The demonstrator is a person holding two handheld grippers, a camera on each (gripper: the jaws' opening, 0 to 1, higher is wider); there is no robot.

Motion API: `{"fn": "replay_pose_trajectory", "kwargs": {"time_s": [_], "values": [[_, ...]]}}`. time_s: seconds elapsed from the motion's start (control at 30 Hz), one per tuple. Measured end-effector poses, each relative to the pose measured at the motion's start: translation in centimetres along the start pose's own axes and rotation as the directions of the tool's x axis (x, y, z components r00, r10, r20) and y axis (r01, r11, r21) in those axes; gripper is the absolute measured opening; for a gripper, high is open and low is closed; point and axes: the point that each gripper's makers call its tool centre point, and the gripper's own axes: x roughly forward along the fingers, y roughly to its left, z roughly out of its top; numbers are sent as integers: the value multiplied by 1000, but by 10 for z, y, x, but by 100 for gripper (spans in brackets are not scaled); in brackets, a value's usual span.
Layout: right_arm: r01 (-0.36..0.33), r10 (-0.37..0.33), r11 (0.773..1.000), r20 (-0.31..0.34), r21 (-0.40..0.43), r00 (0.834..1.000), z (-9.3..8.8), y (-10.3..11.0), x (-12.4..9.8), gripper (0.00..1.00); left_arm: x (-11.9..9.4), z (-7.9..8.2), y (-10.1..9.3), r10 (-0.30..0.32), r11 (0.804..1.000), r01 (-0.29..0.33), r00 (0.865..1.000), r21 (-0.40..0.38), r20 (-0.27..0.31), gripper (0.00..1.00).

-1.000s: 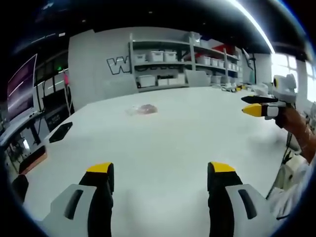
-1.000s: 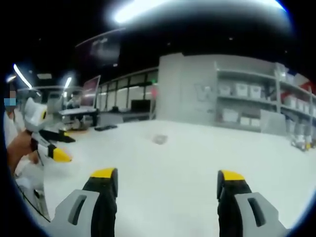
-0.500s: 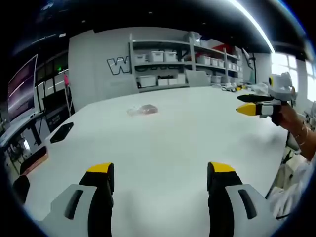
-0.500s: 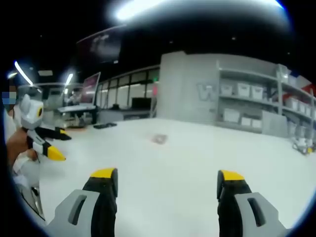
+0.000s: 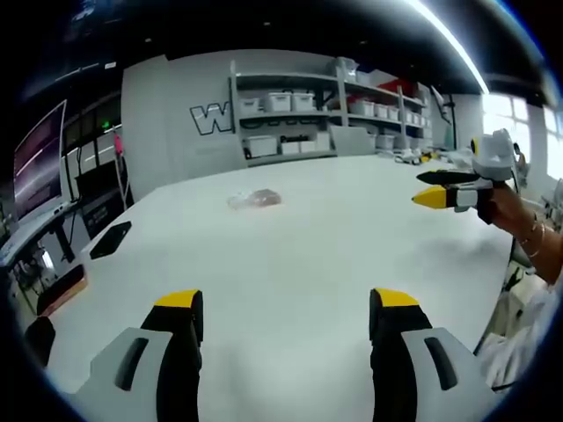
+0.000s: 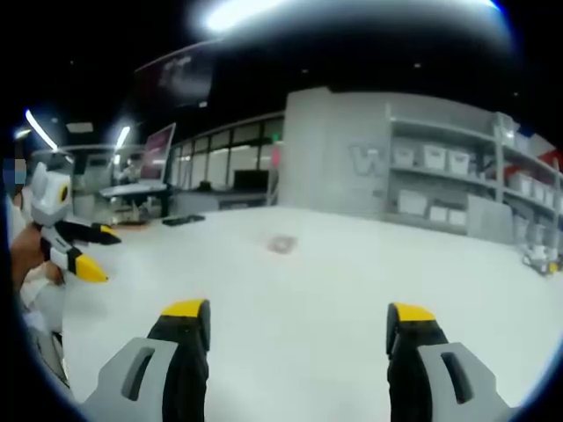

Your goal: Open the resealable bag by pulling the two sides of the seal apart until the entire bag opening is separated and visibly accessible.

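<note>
Bag (image 5: 255,199) lying far out on the white worktop (image 5: 290,255). Left gripper (image 5: 286,303) and right gripper (image 6: 299,309) near, jaws apart, holding nothing.

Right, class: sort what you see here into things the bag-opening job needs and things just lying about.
For the job:
- resealable bag, lying far off on the white table
- left gripper, jaws apart
- right gripper, jaws apart

Just lying about:
- shelves with storage bins
- black flat object near the table's edge
- monitor
</note>
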Motion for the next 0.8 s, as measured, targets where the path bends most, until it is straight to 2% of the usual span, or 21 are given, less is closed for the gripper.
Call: {"fn": "replay_pose_trajectory", "kwargs": {"time_s": [0.8], "values": [[-22,22,1000,-9,14,1000,3,6,19,82,0,-4,1,-1,1000,1,1000,-12,3,76]]}}
